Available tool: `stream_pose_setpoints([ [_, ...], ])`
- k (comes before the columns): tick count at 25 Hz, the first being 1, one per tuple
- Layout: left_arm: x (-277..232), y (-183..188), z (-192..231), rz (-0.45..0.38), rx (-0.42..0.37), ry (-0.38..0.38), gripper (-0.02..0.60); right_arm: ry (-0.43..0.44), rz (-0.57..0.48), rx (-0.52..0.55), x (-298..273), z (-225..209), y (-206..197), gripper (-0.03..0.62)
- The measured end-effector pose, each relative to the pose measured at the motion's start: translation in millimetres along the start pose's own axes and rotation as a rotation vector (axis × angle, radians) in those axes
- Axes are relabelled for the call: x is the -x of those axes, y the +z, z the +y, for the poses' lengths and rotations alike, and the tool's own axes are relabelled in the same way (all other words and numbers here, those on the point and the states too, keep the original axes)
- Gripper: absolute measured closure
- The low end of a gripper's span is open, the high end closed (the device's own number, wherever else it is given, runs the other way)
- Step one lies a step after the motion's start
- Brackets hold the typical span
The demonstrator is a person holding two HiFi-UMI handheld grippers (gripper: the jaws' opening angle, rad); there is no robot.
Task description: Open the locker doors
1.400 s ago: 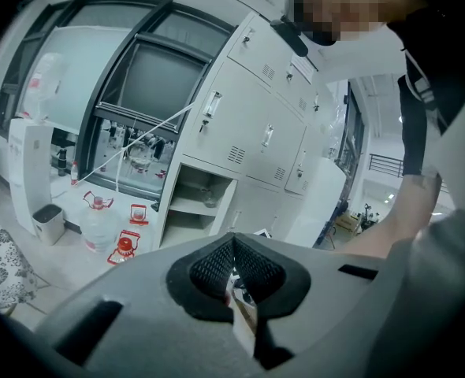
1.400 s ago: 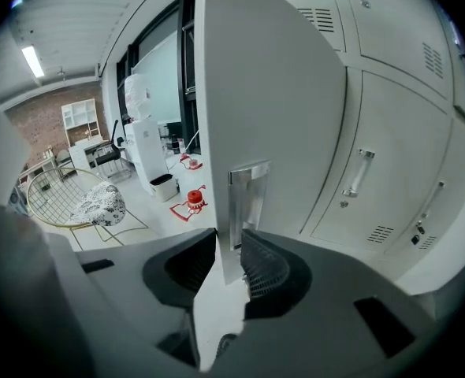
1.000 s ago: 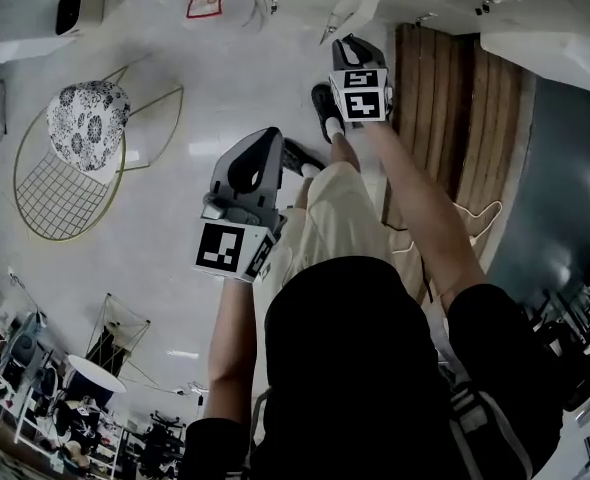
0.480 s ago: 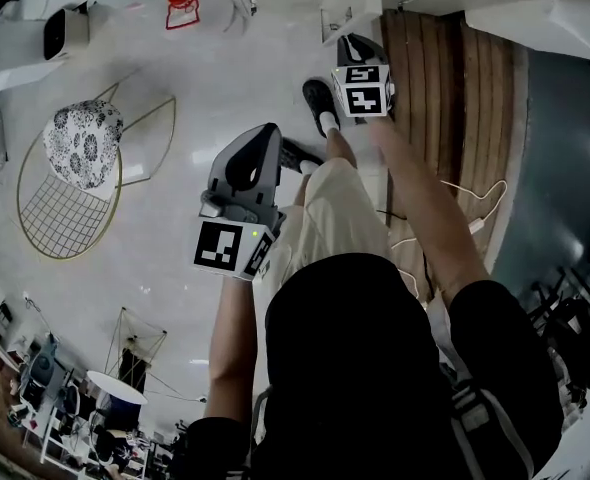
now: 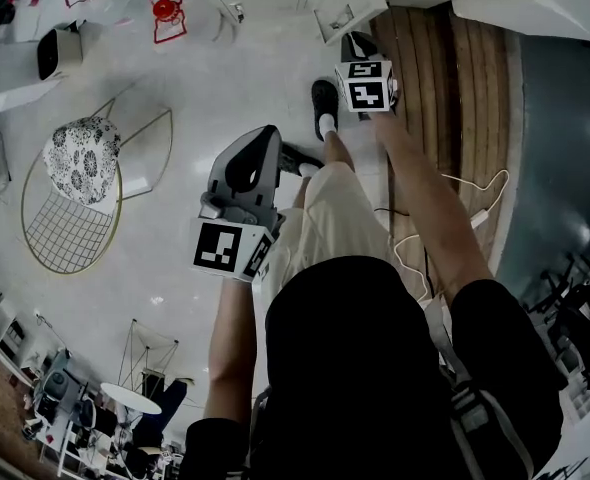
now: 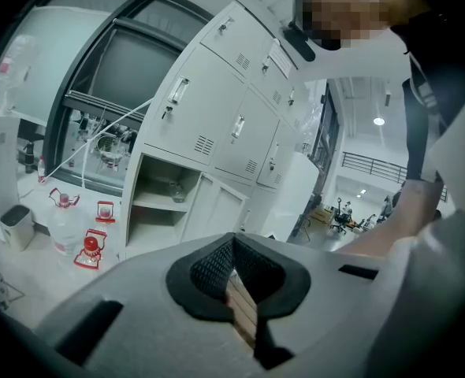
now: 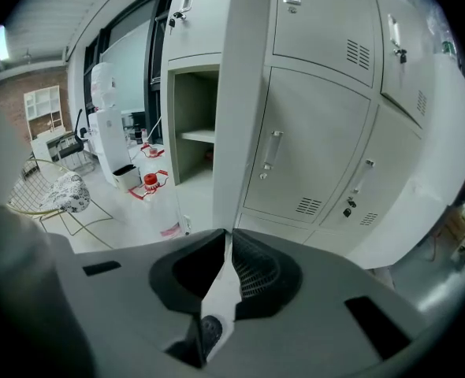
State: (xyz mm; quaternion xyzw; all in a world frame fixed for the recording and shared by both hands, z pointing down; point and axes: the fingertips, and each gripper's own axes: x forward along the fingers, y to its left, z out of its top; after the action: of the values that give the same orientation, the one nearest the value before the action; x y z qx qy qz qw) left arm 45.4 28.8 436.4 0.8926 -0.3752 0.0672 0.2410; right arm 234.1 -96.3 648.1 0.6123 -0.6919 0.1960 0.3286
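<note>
Pinching the open locker door by its edge, the right gripper is clamped narrow, probably to swing it wider. The left gripper hangs closed and empty, spare for now.

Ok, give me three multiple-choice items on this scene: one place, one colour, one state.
1. In the right gripper view, the compartment lies where from the open door? A right; B left; C above.
2. The chair has a wire frame that is: A blue; B red; C gold.
3. The right gripper is: A shut on the door's edge; B wide open; C holding a key.

Answers: B, its opening shows left of the door; C, gold wire shows in the head view; A, the door's edge is pinched between its jaws.
</note>
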Motion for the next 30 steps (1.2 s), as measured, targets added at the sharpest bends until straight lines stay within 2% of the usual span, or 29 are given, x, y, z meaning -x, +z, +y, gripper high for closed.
stream_pose_setpoints([
  [20, -41.9, 22.1, -12.5, 0.025, -0.036, -0.062, 0.566, -0.097, 0.033, -0.004, -3.2, -74.8, -4.1, 0.586],
  [30, -55.5, 27.4, -14.4, 0.023, -0.044, -0.064, 0.566, -0.098, 0.046, 0.001, -7.9, -87.3, -5.3, 0.588],
])
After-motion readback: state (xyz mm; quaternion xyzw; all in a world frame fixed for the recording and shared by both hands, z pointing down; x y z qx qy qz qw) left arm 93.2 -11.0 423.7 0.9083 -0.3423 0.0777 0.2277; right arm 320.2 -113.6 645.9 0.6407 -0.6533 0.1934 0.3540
